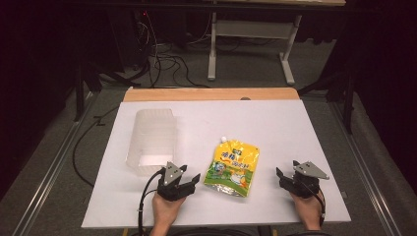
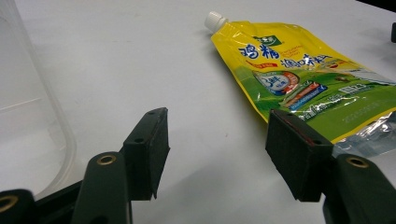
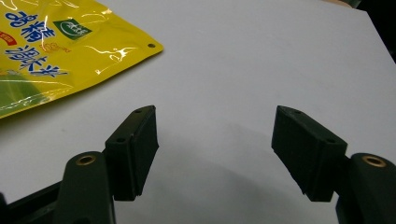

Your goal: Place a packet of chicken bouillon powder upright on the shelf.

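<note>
Here the yellow pouch point(image 1: 232, 168) lies flat between the left hand-held gripper point(image 1: 189, 178) and right hand-held gripper point(image 1: 282, 178); both gape empty.

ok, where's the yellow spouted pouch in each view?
High view: yellow pouch lies flat at centre, between the two hand-held grippers.
Left gripper view: upper right, white spout cap at top.
Right gripper view: upper left corner.
Shared landmark: the white table.

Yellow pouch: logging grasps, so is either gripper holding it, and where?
Nothing is held. The left gripper and right gripper are open, beside the yellow pouch.
</note>
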`<state>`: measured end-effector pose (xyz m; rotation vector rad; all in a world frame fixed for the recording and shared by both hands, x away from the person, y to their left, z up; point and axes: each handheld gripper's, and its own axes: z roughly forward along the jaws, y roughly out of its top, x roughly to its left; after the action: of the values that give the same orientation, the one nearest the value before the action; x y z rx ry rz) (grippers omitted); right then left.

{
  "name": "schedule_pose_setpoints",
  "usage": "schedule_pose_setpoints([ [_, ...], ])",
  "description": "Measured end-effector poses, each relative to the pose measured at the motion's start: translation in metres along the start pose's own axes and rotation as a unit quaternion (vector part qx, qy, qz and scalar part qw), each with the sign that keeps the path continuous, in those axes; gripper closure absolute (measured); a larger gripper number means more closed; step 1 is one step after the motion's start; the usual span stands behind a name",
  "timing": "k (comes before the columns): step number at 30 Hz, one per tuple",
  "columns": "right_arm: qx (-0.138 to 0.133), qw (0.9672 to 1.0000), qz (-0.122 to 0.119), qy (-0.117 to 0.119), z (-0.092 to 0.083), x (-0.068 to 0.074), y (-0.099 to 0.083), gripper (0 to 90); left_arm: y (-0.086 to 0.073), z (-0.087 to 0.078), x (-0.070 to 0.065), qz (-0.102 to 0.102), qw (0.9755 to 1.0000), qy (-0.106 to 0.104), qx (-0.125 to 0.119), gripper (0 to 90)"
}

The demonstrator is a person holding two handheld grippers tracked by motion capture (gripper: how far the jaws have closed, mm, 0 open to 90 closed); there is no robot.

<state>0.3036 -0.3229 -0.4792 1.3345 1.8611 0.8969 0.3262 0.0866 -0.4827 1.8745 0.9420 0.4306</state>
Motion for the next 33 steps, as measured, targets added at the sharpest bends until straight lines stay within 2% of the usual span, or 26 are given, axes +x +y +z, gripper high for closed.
schedule_pose_setpoints([
  [22, 0.001, 1.0000, -0.001, -0.001, 0.0000, -0.0002, 0.0000, 31.9, -0.0001, 0.0000, -0.0021, 0.009, 1.0000, 0.000, -0.002, 38.4],
  [33, 0.000, 1.0000, -0.003, -0.003, 0.0004, 0.0004, 0.0001, 31.9, -0.0004, -0.0007, -0.0043, 0.017, 0.9998, 0.012, -0.004, 35.0],
])
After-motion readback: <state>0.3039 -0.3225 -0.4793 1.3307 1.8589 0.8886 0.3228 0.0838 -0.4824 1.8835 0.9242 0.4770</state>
